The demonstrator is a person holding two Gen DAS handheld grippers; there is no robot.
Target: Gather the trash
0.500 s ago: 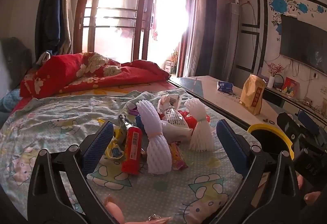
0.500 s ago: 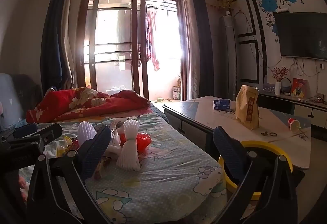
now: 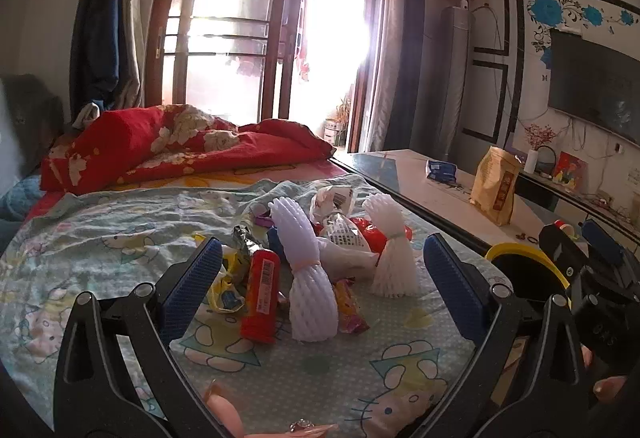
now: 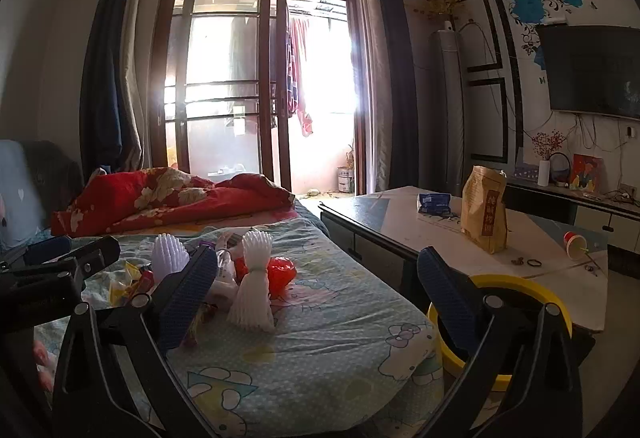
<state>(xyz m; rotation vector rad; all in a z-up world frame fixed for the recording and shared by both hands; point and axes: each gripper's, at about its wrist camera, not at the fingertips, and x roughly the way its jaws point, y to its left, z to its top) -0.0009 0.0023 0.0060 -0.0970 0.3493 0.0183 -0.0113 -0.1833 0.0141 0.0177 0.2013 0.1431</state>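
On the bed [image 3: 100,238], near its right edge, the trash lies in one loose pile [image 3: 312,262] on the cartoon-printed sheet. From the left wrist view the pile is straight ahead of the left gripper [image 3: 320,290], between the lines of its two blue pads. This gripper is spread wide and holds nothing. The nearest pieces are a red tube-shaped wrapper [image 3: 262,298] and a white foam net [image 3: 308,278]. Both lie with their long axis pointing roughly away from the gripper, a little tilted, and they are just beside each other. A second foam net [image 3: 394,254] stands more to the right, closer to the bed's edge.

The right gripper [image 4: 316,298] is also spread wide and empty. From its view the same pile sits to the left of its centre line, partly behind its left pad, so it points more at the bare sheet. A yellow-rimmed bin [image 4: 520,286] stands on the floor beside the bed's right edge, in front of the desk [image 4: 400,214], near the right gripper.

I judge that the left gripper is better placed to take the first piece, and no piece is in the bin as far as I can see.
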